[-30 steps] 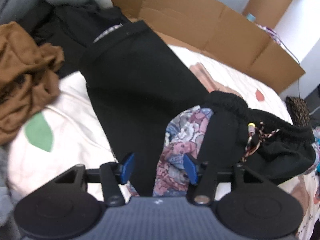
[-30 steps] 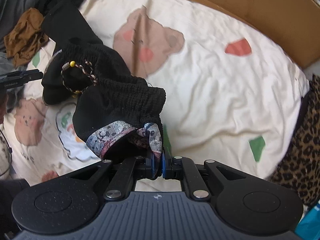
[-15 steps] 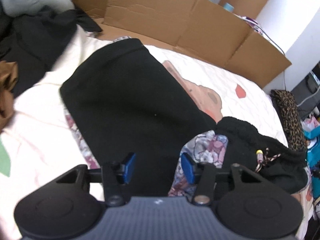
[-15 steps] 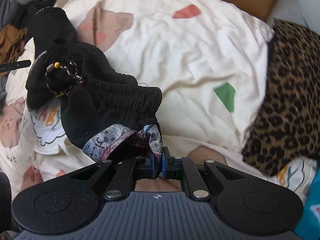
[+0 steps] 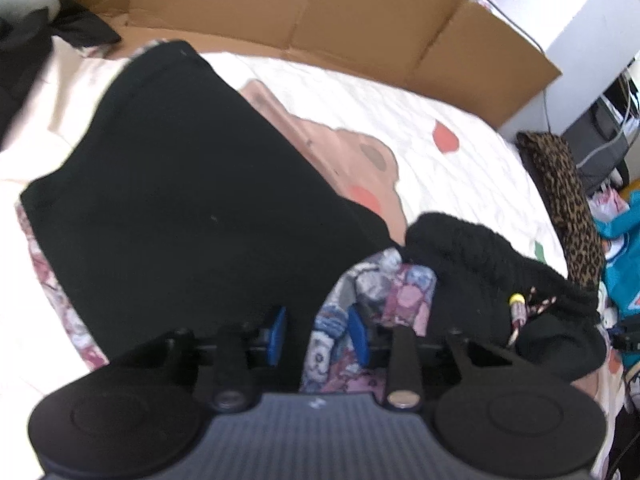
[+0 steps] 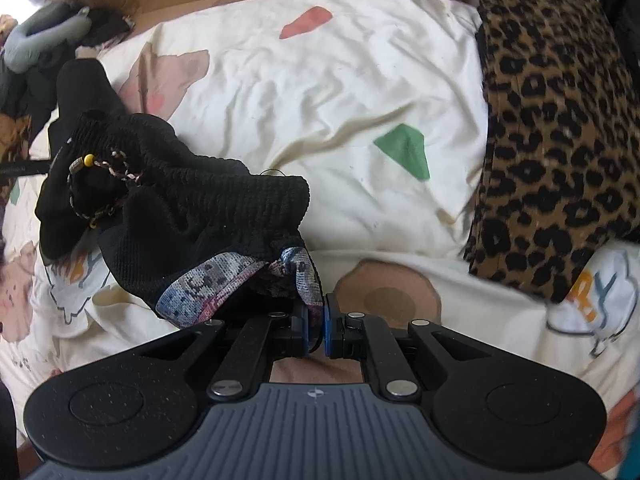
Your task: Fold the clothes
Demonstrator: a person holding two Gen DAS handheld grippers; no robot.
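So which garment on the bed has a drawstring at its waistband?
The black garment with patterned lining, pinched by the right gripper. The leopard-print piece shows no cord.

- The trousers [image 5: 192, 208] lie across the bed [image 5: 440, 168], running from its far left toward the near right.
- Their waistband [image 6: 208, 208] is bunched at the right end, lifted off the bed.
- Cardboard [image 5: 320, 12] stands along the bed's far edge.
- A spotted cloth [image 6: 552, 132] lies on the bed's right side.
- A clothes heap [image 6: 36, 60] sits at the far left corner.
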